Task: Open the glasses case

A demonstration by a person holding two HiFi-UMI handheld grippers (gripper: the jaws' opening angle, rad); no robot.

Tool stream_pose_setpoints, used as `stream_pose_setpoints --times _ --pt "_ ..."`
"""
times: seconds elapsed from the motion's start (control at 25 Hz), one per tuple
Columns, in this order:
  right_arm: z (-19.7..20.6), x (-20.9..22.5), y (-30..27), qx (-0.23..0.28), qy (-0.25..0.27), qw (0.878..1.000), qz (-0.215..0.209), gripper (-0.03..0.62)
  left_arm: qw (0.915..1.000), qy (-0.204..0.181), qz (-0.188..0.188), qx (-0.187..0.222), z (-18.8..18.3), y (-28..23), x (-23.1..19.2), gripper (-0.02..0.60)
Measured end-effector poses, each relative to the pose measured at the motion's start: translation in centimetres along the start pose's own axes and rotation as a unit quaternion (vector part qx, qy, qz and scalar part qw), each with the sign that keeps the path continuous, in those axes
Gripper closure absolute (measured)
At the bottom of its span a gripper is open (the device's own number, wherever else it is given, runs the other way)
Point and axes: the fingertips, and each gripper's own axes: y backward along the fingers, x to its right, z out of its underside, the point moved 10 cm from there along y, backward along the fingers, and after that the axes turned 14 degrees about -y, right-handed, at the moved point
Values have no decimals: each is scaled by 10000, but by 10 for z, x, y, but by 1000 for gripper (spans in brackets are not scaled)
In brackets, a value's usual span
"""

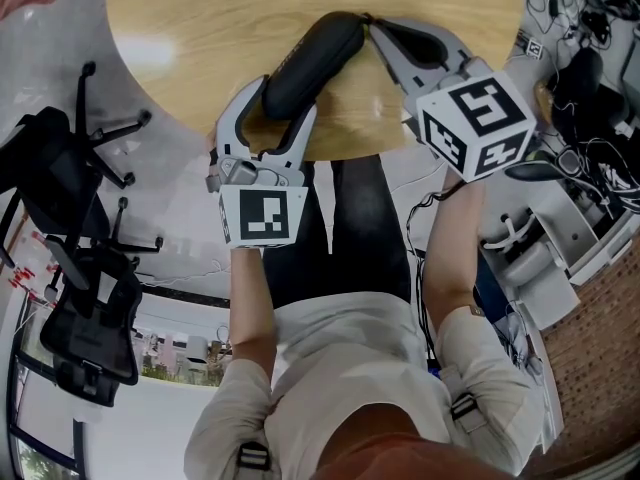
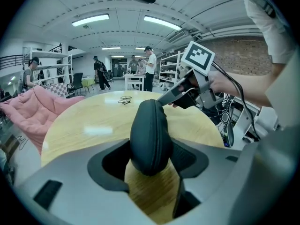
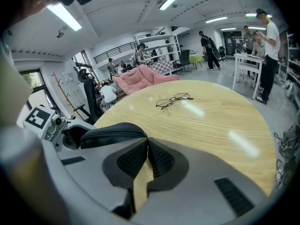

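Observation:
A black zipped glasses case [image 1: 310,58] lies slanted over the near edge of the round wooden table [image 1: 200,28]. My left gripper [image 1: 285,103] is shut on the case's near end, and its pads press both sides of the case [image 2: 149,135]. My right gripper [image 1: 372,26] sits at the case's far end with its jaws shut. In the right gripper view its pads [image 3: 136,158] meet right where the zip line of the case [image 3: 110,132] ends, so they seem to pinch the zipper pull. The pull itself is hidden between them. The right gripper [image 2: 166,100] touches the case's far tip.
A pair of thin-framed glasses [image 3: 173,99] lies further out on the table. Black office chairs [image 1: 80,268] stand on the floor at the left. Cables and equipment [image 1: 590,118] crowd the right side. Several people stand at distant tables, and a pink blanket [image 2: 33,107] lies beyond the table.

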Motion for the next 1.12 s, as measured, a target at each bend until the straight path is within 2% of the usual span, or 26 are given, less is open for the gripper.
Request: stream_pose_setpoints --times 0.12,0.32,0.4,0.52,0.68,0.92,1.12 --pt "1 -6 0 41 486 9987 111 569 9998 185 -59 -9 2 -1 4 302" --pt "1 -17 14 457 678 9965 149 444 9997 228 -42 26 0 0 2 299" --pt "-5 -30 21 908 746 9931 7 452 9997 246 -28 11 1 0 1 293" --pt "-9 -51 24 1328 902 9864 -363 523 9996 294 -5 22 1 -1 1 285" --pt "-10 -64 16 1183 1126 9843 -663 561 9991 397 84 111 2 -2 1 284" --pt "-4 -68 5 716 1463 9845 -652 572 9989 370 150 257 -2 5 -3 270" --pt "-4 -67 -1 701 1413 9853 -654 574 9993 112 170 307 -15 18 -13 267"
